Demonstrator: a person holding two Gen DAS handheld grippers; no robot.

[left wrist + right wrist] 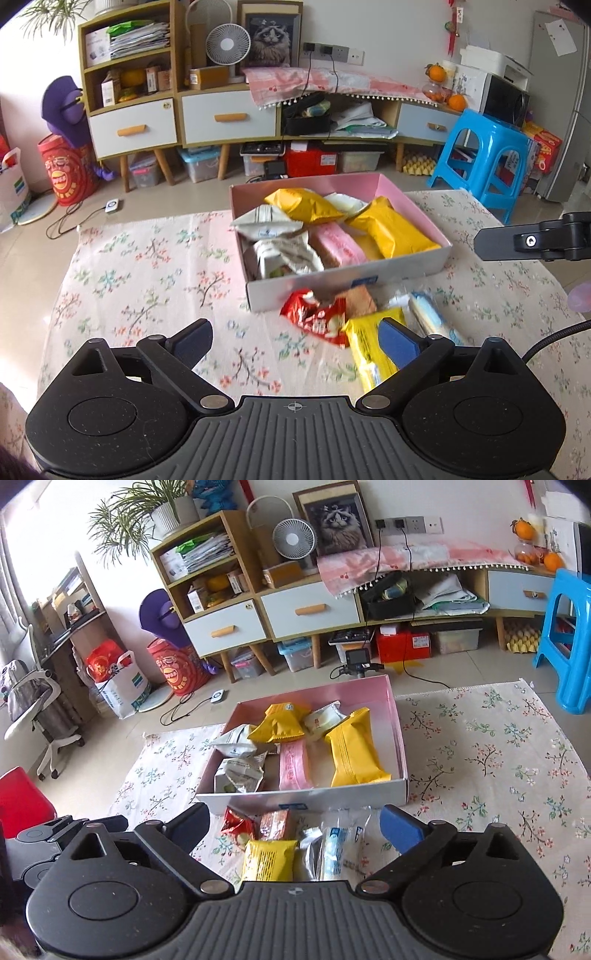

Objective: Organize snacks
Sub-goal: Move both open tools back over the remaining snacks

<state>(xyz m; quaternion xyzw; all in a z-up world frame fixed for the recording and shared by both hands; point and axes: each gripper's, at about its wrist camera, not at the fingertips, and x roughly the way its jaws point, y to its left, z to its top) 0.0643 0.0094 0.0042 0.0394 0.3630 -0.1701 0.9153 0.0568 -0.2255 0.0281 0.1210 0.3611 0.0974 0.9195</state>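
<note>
A pink-lined box (413,186) (400,738) stands on the floral cloth and holds several snack packs: yellow ones (393,227) (354,753), a pink one (338,245) (293,766) and white ones (266,221) (240,771). In front of the box lie loose snacks: a red pack (314,317) (236,823), a brown one (360,299) (275,823), a yellow pack (369,347) (269,860) and a clear blue-white pack (430,314) (338,853). My left gripper (295,341) is open above the cloth, left of the loose pile. My right gripper (295,827) is open over the pile, holding nothing.
The floral cloth (147,266) (498,746) covers the table. Part of the right gripper (535,240) shows at the right edge of the left wrist view. Beyond the table stand a cabinet with drawers (229,118) (310,611) and a blue stool (484,151) (569,638).
</note>
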